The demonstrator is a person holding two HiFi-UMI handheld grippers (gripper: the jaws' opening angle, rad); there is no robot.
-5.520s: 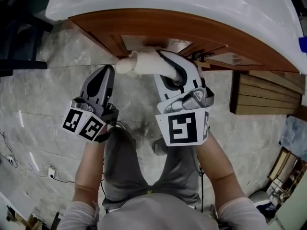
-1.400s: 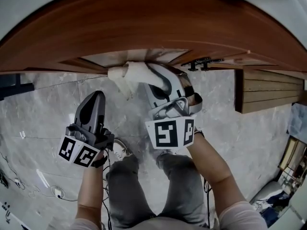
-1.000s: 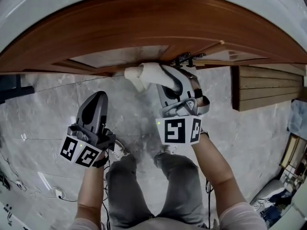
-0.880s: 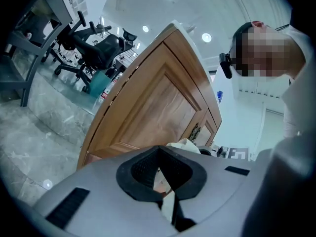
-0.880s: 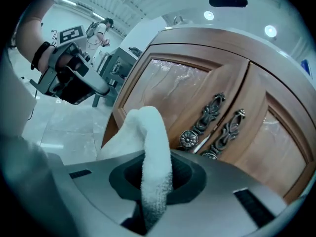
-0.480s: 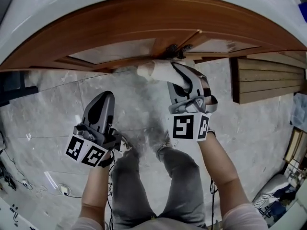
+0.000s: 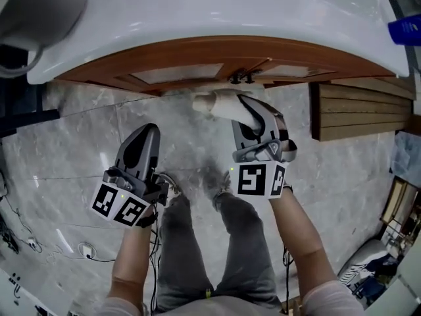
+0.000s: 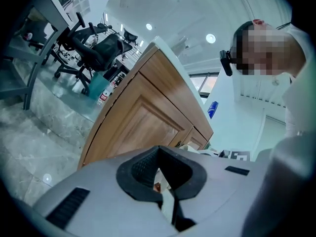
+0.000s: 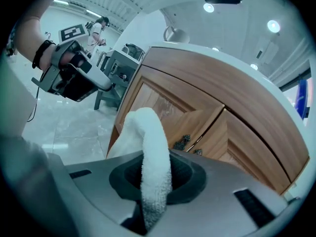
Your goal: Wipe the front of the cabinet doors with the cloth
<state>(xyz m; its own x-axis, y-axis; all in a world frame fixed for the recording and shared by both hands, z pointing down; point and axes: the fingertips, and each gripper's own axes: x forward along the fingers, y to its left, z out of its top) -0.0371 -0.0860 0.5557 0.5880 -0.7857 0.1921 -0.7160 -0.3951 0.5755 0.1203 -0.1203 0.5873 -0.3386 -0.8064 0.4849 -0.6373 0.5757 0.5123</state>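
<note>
Left hand-held gripper (image 7: 141,147): jaws together, nothing in them, low over floor (image 7: 72,150), well apart from doors. Cloth (image 7: 217,104): white roll, long axis pointing 10 o'clock out of right hand-held gripper (image 7: 255,120), whose jaws pinch its near end. Free end by cabinet doors (image 7: 174,74), just left of handles (image 7: 242,78); contact unclear. Doors lie 12 o'clock of cloth. Right hand-held gripper nearer, so wipe looks like its job.

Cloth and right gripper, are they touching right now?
Touching. The right gripper view shows the right gripper shut on the white cloth, which stands up out of its jaws.
</note>
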